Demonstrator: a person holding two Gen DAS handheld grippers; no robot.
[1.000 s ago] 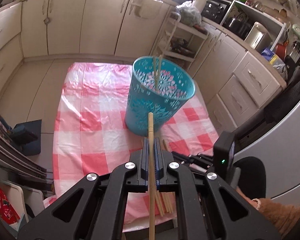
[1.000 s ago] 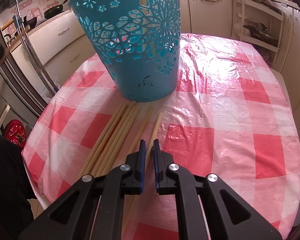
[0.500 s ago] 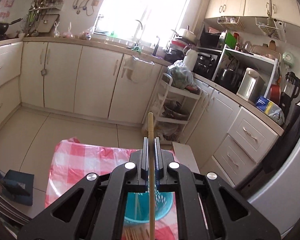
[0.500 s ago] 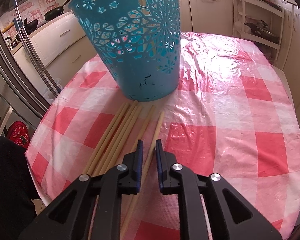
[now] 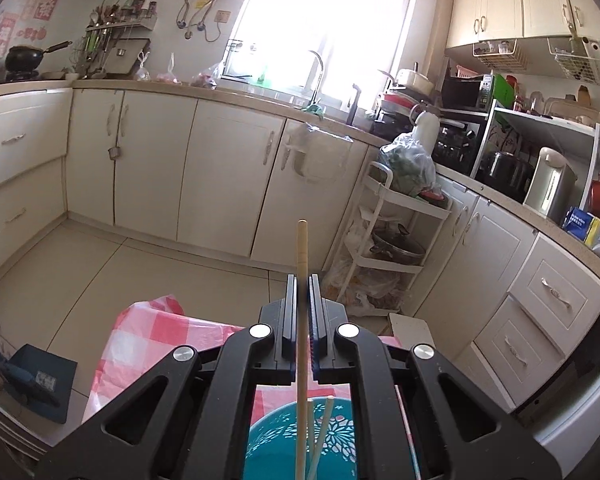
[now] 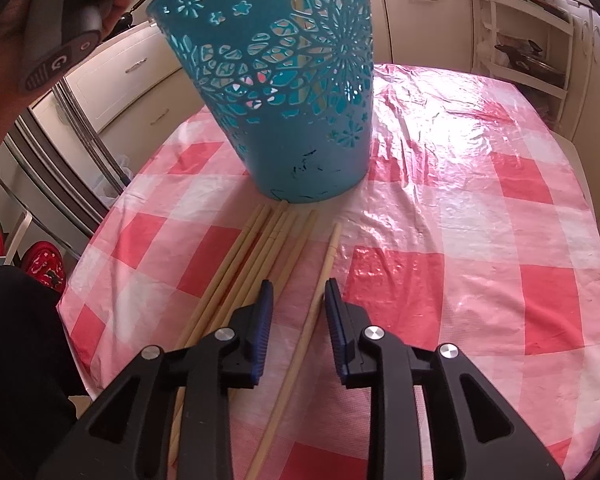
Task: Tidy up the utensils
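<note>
Tablecloth [image 6: 460,200]: one basket [image 6: 292,100], seven chopsticks [image 6: 236,276].

A white trolley [image 5: 396,216] with a bagged bundle [image 5: 410,164] on top stands beside cream cabinets [image 5: 228,172].

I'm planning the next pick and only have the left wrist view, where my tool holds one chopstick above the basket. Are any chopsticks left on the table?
Observer: Yes, a bunch of chopsticks lies on the checked cloth, just in front of the blue basket.
Operator: Where is the right tool?
Observer: The right tool is low over a single chopstick, which lies ungripped between its opening jaws.
Operator: Does that one touch the bunch?
Observer: No, it lies apart, to the right of the bunch.
</note>
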